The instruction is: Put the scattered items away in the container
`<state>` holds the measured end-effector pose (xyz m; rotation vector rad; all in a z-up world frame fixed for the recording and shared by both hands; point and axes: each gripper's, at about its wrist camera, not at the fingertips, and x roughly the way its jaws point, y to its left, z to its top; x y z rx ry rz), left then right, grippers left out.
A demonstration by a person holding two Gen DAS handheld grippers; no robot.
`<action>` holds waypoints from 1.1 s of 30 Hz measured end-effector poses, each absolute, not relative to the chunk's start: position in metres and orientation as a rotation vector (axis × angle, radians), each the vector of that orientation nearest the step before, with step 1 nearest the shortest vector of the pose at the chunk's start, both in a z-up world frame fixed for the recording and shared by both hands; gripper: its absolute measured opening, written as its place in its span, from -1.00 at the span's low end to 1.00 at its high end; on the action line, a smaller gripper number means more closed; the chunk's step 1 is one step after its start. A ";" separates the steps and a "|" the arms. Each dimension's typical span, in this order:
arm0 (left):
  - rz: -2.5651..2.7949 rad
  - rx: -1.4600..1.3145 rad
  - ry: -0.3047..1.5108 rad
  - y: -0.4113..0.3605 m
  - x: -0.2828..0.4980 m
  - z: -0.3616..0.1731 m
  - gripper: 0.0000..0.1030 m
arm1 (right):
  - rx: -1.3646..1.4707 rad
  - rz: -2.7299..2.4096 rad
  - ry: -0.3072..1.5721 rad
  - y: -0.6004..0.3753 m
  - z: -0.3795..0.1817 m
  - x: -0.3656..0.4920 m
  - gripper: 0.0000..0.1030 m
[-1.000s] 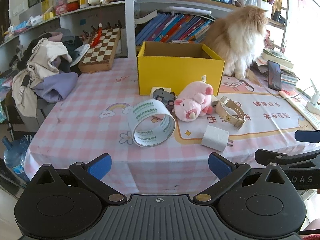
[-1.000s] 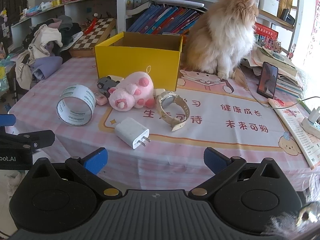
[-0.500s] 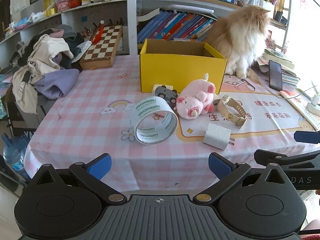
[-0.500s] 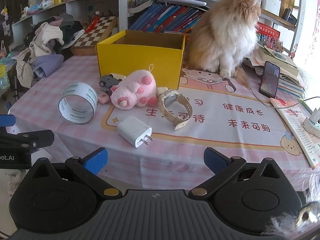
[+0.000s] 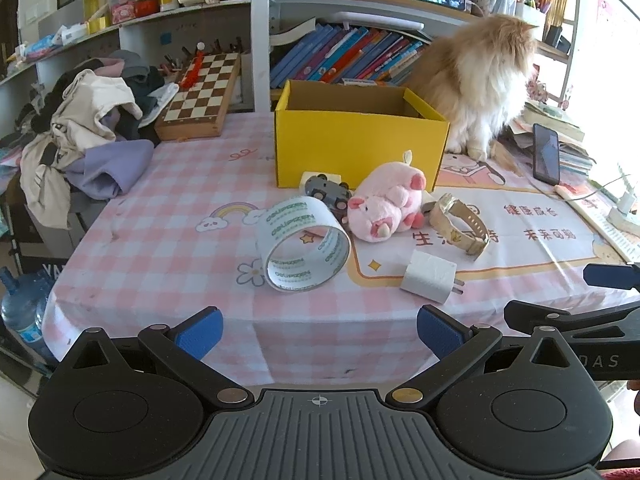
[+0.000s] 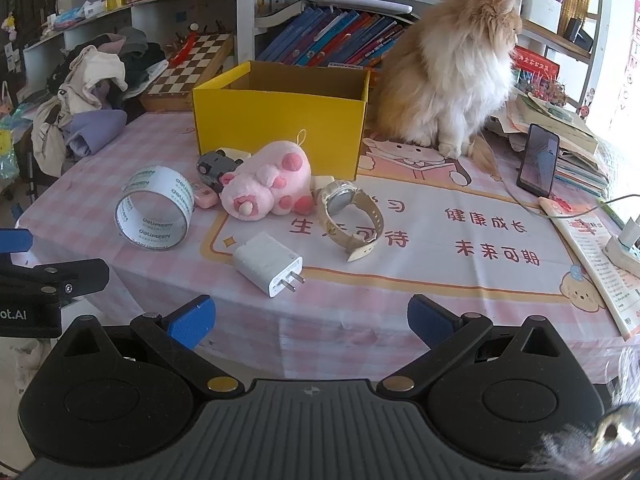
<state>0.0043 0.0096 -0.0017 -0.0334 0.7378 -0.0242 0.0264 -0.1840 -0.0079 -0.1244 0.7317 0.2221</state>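
Note:
An open yellow box (image 5: 360,144) (image 6: 280,124) stands mid-table. In front of it lie a tape roll (image 5: 302,244) (image 6: 154,208), a pink plush pig (image 5: 386,202) (image 6: 266,182), a grey toy car (image 5: 326,192) (image 6: 214,164), a beige wristwatch (image 5: 460,224) (image 6: 352,216) and a white charger plug (image 5: 430,276) (image 6: 268,262). My left gripper (image 5: 318,330) is open and empty before the table's front edge, short of the tape. My right gripper (image 6: 310,322) is open and empty, just short of the charger.
A fluffy orange cat (image 6: 448,68) sits right of the box. A phone (image 6: 538,166) leans on books at the right. A clothes pile (image 5: 84,136) and chessboard (image 5: 200,92) are at the left. A power strip (image 6: 626,248) lies at the far right.
Both grippers have moved a little closer to the table; the items look slightly larger and lower. Nothing was grasped.

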 end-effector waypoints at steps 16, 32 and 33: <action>-0.034 -0.053 0.735 0.011 0.002 -0.003 1.00 | -0.128 0.227 0.731 -0.184 -0.007 0.026 1.00; -0.034 -0.051 0.739 0.012 0.002 -0.002 1.00 | -0.126 0.224 0.723 -0.186 -0.007 0.025 1.00; -0.033 -0.051 0.739 0.013 0.002 -0.002 1.00 | -0.127 0.225 0.723 -0.185 -0.007 0.025 1.00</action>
